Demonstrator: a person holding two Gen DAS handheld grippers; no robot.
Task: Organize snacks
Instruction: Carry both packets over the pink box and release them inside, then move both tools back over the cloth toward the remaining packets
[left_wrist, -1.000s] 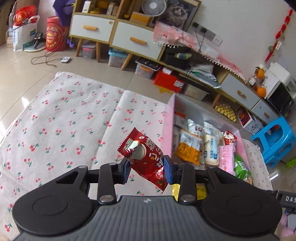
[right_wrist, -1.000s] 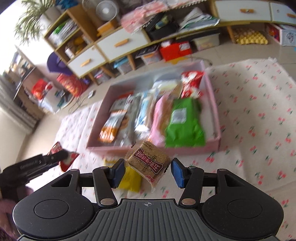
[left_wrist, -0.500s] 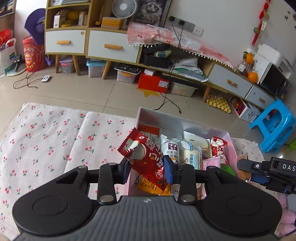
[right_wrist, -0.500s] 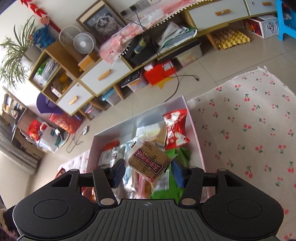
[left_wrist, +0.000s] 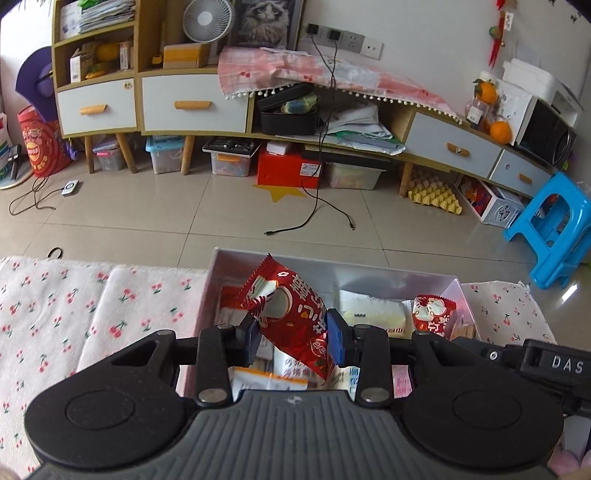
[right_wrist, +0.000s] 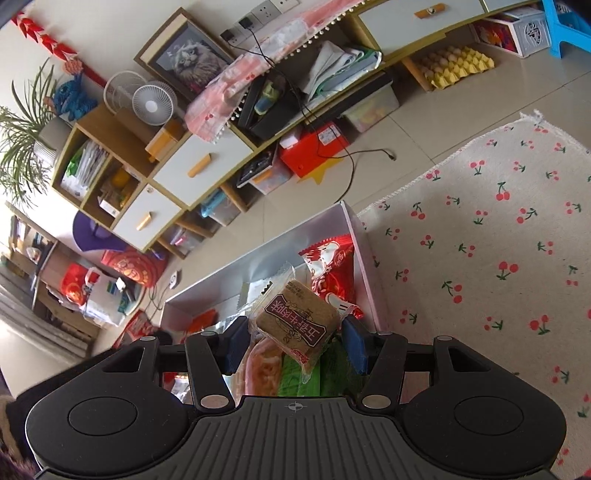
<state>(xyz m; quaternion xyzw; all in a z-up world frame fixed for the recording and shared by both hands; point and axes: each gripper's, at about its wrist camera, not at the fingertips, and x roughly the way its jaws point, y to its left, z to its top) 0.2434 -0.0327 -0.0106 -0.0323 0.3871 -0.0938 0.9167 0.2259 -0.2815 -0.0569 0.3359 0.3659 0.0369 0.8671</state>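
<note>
Left hand-held gripper grips a red packet above the box. Right hand-held gripper clamps a brown cake over it too.

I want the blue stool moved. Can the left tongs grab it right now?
Probably not. The left tongs already pinch a red snack packet, and the blue stool stands off across the floor.
</note>
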